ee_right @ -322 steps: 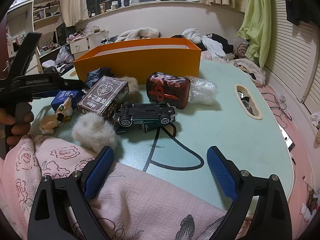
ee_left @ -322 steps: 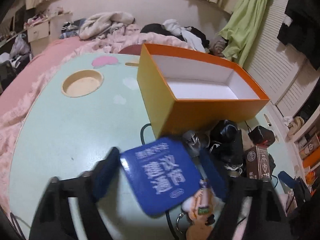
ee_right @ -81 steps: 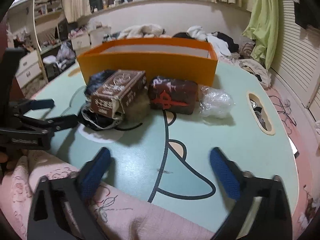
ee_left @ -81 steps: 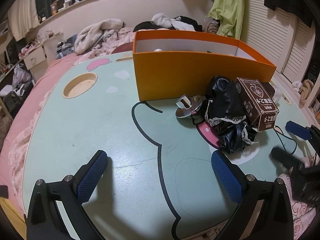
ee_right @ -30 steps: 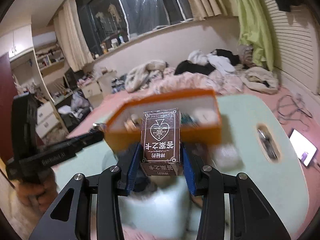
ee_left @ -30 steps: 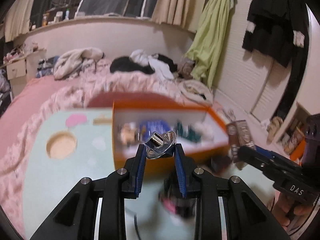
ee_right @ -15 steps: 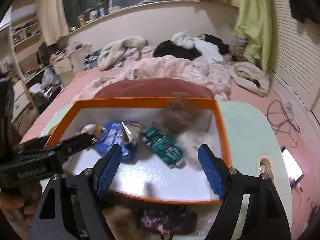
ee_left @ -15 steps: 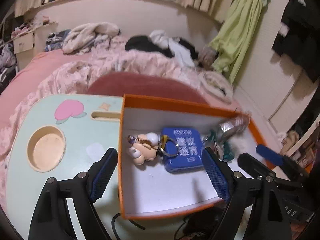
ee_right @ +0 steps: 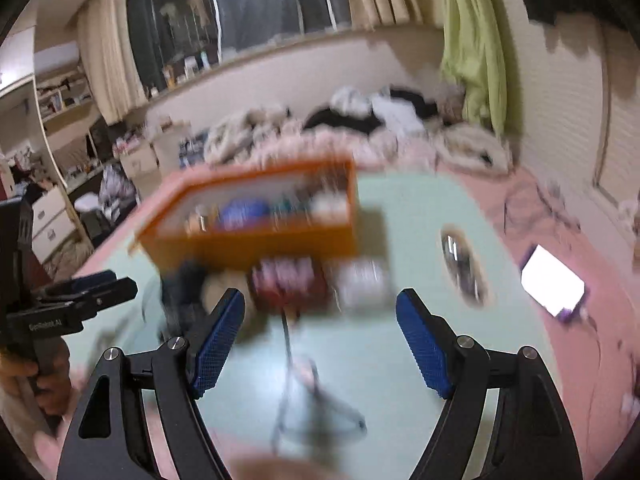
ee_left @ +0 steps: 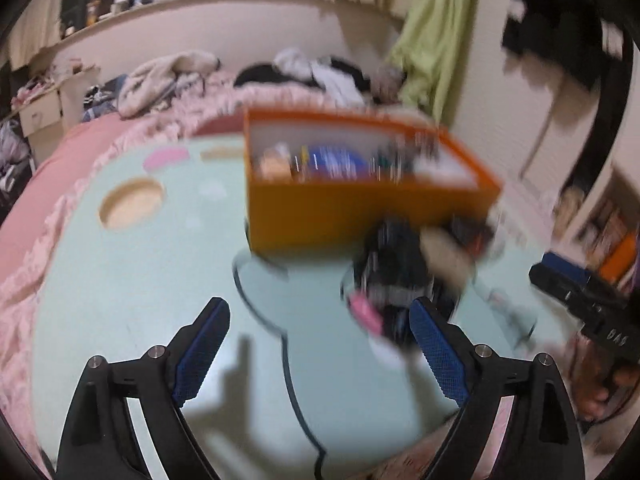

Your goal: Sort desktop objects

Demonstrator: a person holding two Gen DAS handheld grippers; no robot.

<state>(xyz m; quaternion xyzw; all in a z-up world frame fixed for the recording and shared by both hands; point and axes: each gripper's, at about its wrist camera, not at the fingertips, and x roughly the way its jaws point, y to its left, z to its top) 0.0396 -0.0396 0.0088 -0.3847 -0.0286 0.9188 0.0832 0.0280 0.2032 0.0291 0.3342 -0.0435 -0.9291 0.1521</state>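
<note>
Both views are blurred by motion. The orange box stands on the pale green table with a blue tin and other small items inside; it also shows in the right wrist view. My left gripper is open and empty, low over the table in front of the box. My right gripper is open and empty. A black cloth bundle lies in front of the box. A dark red pouch and a clear plastic bag lie beside it.
A round cup hole is sunk in the table at the left, an oval one at the right. A lit phone lies on the pink bedding. Heaped clothes lie behind the table.
Both grippers have pulled back from above the box to lower positions in front of it, open and empty. The metal piece and the card box they held a second ago are gone from them.
</note>
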